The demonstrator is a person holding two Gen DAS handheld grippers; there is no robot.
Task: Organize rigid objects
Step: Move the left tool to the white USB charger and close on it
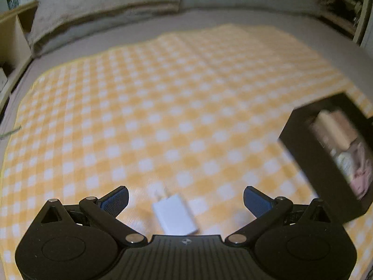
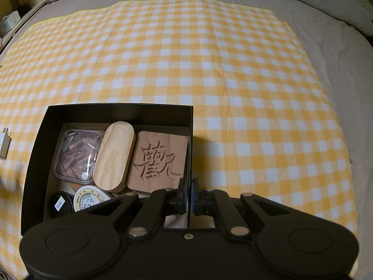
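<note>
Legibly, only one marking reads clearly: a large carved Chinese character on the square wooden block [image 2: 158,163] inside the black box [image 2: 121,110]. The round white tin [image 2: 89,197] and the black round tin [image 2: 59,204] carry small labels too fine to read.

The right wrist view shows the box contents: a clear plastic container [image 2: 78,155] of reddish-brown pieces, an oval pale wooden piece [image 2: 114,155] and the block, side by side. The right tongs [image 2: 189,193] are closed on the box's thin right wall. The box sits near the front left of the yellow-and-white checked cloth [image 2: 209,70] spread on the bed [image 2: 338,53].

The left wrist view, blurred, shows the left tongs [image 1: 185,198] spread wide, holding nothing, above a white plug adapter [image 1: 174,214] lying on the cloth left of the box. Its prongs point away from the camera.
</note>
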